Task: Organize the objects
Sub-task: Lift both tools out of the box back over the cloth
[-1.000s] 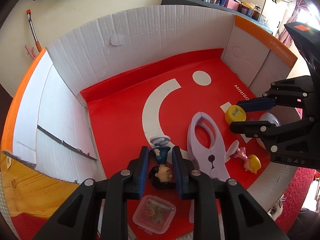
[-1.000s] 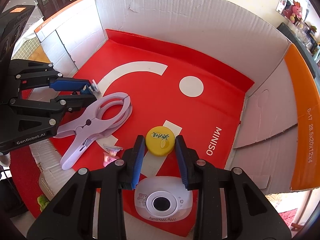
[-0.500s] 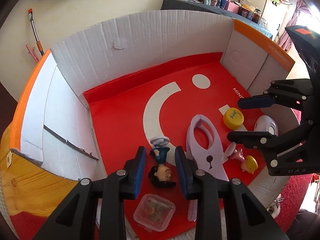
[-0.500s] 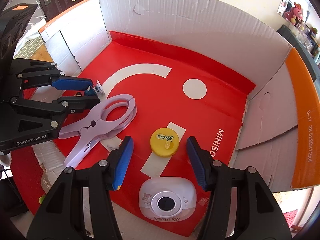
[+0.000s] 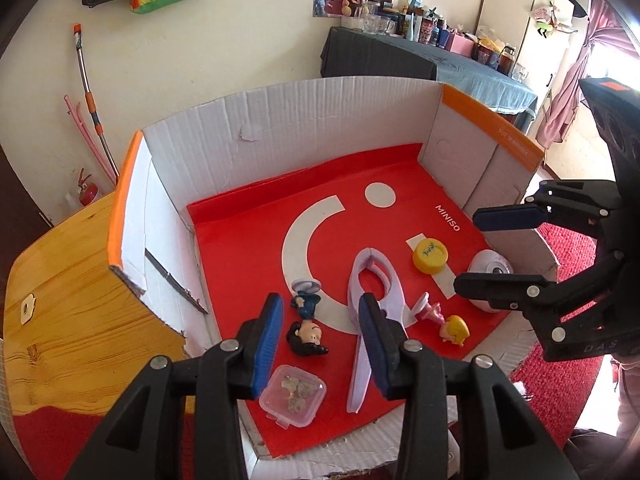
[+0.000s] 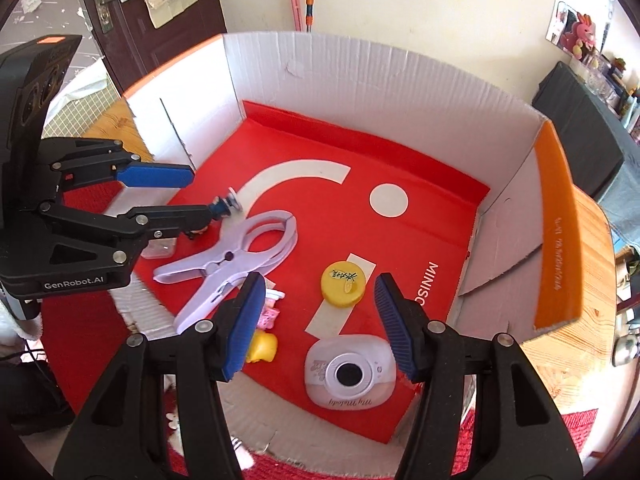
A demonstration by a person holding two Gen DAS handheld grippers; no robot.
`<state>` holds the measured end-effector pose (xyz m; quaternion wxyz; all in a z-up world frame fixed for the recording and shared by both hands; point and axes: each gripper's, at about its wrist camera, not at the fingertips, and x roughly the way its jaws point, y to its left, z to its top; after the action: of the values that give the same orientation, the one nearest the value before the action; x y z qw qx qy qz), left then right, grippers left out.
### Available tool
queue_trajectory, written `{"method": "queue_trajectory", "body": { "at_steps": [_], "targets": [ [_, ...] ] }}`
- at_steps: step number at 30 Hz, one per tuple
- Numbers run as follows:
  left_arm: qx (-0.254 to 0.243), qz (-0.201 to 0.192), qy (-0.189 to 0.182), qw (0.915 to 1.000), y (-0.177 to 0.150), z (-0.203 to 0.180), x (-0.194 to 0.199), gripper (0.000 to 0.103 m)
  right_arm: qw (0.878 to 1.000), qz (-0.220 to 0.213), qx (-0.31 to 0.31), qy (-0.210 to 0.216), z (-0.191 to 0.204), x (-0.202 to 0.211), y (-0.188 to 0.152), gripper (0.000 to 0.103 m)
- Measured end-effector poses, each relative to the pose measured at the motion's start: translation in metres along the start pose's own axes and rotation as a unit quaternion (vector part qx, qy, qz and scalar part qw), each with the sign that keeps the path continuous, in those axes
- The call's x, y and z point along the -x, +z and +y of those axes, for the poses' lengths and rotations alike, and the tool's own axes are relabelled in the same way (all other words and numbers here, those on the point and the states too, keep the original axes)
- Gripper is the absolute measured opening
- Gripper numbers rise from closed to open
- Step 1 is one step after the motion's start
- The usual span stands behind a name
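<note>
Both tongs are opening and grip nothing. The left tongs (image 5: 320, 334) hang over the doll (image 5: 306, 338); the right tongs (image 6: 316, 316) hang over the yellow cap (image 6: 343, 283). Lift straight and clear the box (image 6: 360, 80) walls before turning away. Only the left view shows the small tub (image 5: 292, 396) whole.

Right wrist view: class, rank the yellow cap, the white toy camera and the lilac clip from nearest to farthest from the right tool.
1. Yellow cap: between the opening fingers of the right tool, untouched.
2. White toy camera: just below the fingertips, at the box's near edge; close to the cap's distance.
3. Lilac clip: farther out, to the left.
</note>
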<state>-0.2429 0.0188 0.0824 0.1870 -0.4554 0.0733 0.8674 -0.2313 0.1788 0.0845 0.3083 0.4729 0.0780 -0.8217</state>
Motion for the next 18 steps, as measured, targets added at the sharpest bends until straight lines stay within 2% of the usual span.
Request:
{"method": "queue_trajectory", "body": {
  "at_steps": [5, 8, 11, 14, 18],
  "targets": [
    [0.001, -0.023, -0.001, 0.9997, -0.010, -0.001, 0.026, 0.049, 1.000, -0.030, -0.004, 0.005, 0.013, -0.001, -0.003, 0.060],
    [0.008, -0.037, -0.003, 0.9993, -0.017, -0.001, 0.040, 0.056, 0.999, -0.048, -0.006, 0.005, 0.024, 0.008, -0.010, 0.061],
    [0.012, -0.055, -0.001, 0.9984, -0.025, -0.005, 0.052, 0.058, 0.998, -0.068, -0.008, 0.006, 0.030, 0.019, -0.012, 0.067],
    [0.020, -0.068, -0.003, 0.9975, -0.036, -0.007, 0.065, 0.062, 0.996, -0.088, -0.011, 0.008, 0.036, 0.027, -0.016, 0.069],
    [0.028, -0.080, -0.007, 0.9963, -0.052, -0.011, 0.077, 0.065, 0.994, -0.111, -0.017, 0.011, 0.044, 0.040, -0.032, 0.078]
  ]
}}
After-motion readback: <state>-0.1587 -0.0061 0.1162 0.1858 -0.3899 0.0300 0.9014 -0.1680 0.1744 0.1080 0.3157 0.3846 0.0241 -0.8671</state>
